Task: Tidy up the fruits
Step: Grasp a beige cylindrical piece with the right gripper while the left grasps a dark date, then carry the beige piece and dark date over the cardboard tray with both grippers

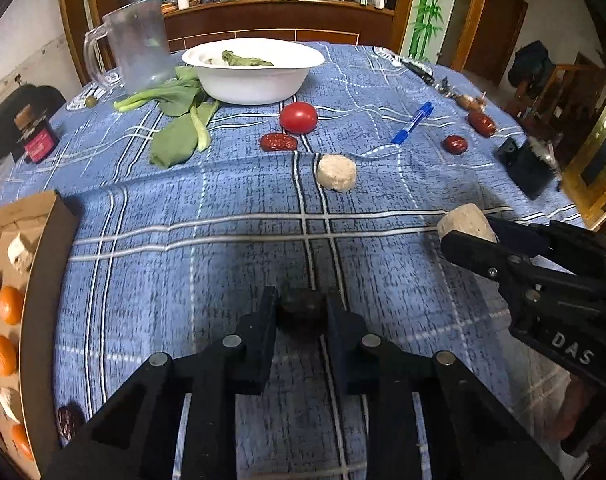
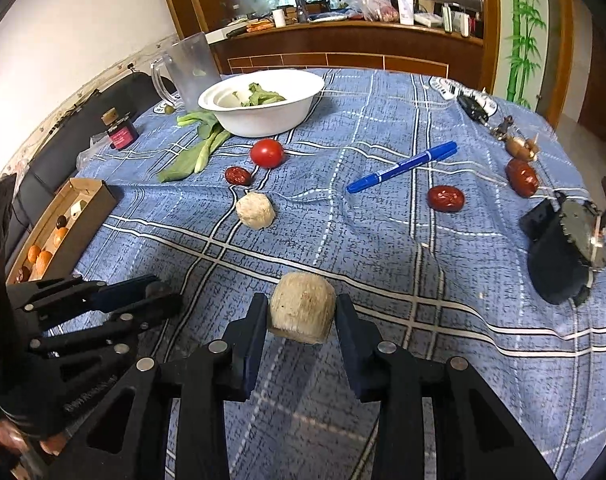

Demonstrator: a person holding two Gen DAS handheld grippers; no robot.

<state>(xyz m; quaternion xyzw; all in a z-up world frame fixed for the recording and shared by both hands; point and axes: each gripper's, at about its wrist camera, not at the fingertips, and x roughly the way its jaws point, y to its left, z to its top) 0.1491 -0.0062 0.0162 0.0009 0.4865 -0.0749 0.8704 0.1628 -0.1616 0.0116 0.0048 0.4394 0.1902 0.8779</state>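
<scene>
- Fruits are split between two places in the left wrist view: oranges [image 1: 2, 354] and other pieces already lie in the cardboard box [image 1: 43, 280] at the table's left edge, while a tomato [image 1: 298, 117], red dates [image 1: 279, 142] and a pale round piece [image 1: 336, 172] sit loose on the blue cloth [image 1: 183, 220].
- Same view: the left gripper [image 1: 303, 312] pinches a small dark fruit [image 1: 303, 314] between its pads, just above the cloth. I judge the step to be carrying it left to the box; lift it clear of the box wall before letting go, and lower it into a bare patch so nothing rolls.
- Right wrist view: the right gripper [image 2: 301, 314] clamps a pale cylindrical piece [image 2: 301, 307] from both sides. It looks crumbly, so a light squeeze seems wise.
- Same view: the box [image 2: 91, 196] lies far left, beyond the left gripper [image 2: 159, 296]. Letting the left one unload first should avoid a collision.
</scene>
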